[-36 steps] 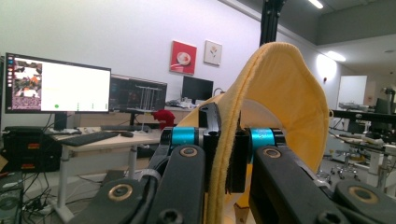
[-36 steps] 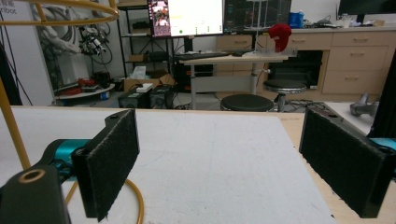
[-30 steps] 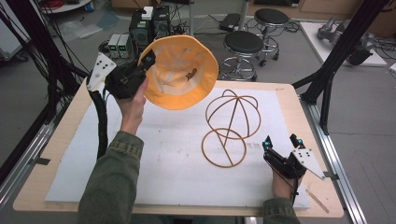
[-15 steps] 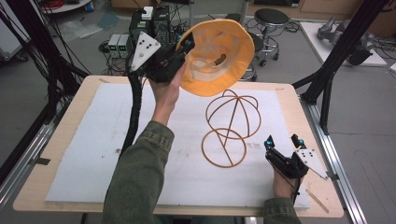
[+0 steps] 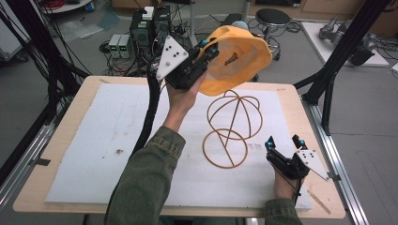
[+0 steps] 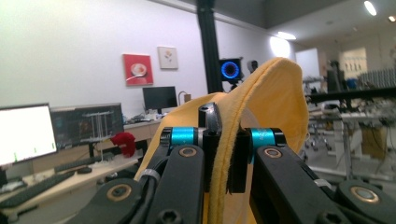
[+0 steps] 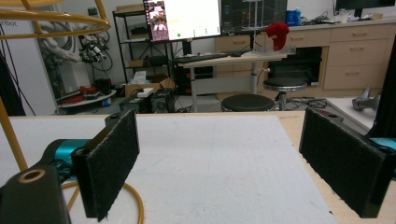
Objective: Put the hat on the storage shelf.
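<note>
A yellow-orange bucket hat (image 5: pixel 239 58) hangs in the air above the table's far edge, its opening turned toward the camera. My left gripper (image 5: pixel 208 47) is shut on the hat's brim (image 6: pixel 224 154), raised high over the table. A gold wire hat stand (image 5: pixel 232 126) with a round base and a globe-shaped top stands on the white mat (image 5: pixel 94 140), just below and in front of the hat. My right gripper (image 5: pixel 284 143) rests open near the table's right front corner, right of the stand's base, with nothing between its pads (image 7: pixel 109 163). The stand's base ring (image 7: pixel 133 200) shows at its left.
The wooden table edge (image 5: pixel 305 122) frames the mat. Black frame posts (image 5: pixel 338 61) rise at the right and left of the table. Stools (image 5: pixel 272 18) and electronics boxes (image 5: pixel 145 28) stand on the floor beyond the far edge.
My left gripper has carried the hat from the table's left side rightward and higher, to above the wire stand. The right gripper has stayed in place, open.
</note>
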A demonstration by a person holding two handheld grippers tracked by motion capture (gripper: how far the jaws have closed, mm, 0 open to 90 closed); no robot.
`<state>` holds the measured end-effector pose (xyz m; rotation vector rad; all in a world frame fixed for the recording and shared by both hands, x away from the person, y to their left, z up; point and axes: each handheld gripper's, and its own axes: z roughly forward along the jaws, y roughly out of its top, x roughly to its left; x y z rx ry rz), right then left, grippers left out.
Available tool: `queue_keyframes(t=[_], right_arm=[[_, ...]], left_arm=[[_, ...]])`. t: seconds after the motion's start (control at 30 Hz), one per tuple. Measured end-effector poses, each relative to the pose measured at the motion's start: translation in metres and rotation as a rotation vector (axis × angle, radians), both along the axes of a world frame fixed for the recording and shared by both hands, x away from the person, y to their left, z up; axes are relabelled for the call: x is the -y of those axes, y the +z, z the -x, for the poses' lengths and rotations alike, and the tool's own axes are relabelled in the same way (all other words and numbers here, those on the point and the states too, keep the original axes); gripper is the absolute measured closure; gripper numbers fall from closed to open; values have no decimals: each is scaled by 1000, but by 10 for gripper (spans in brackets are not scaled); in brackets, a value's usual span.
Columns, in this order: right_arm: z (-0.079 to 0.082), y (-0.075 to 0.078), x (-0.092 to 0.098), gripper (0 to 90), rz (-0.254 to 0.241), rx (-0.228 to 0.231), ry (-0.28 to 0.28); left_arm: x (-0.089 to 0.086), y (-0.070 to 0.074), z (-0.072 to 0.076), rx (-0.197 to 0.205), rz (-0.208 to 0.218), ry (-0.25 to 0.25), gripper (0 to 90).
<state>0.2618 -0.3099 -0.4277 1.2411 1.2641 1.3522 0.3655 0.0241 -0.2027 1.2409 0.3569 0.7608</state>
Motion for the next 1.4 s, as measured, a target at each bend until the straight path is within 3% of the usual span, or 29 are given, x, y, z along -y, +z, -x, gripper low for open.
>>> queue_keyframes(t=[0.13, 0.2, 0.43, 0.67, 0.93, 1.4], right_arm=[[0, 0, 0, 110, 0, -1, -5], [0, 0, 1, 110, -2, 0, -6], [0, 0, 2, 110, -12, 1, -12], [1, 0, 2, 110, -14, 0, -12], [0, 0, 2, 110, -4, -2, -14], [-1, 0, 4, 110, -1, -2, -15]], left_arm=[[9, -2, 13, 32, -43, -67, 875], [14, -5, 19, 33, -40, -106, 874], [32, -28, 46, 35, -108, -236, 871], [37, -51, 65, 39, -154, -274, 871], [35, -75, 74, 26, -164, -298, 869], [42, -120, 77, -77, -195, -340, 866]])
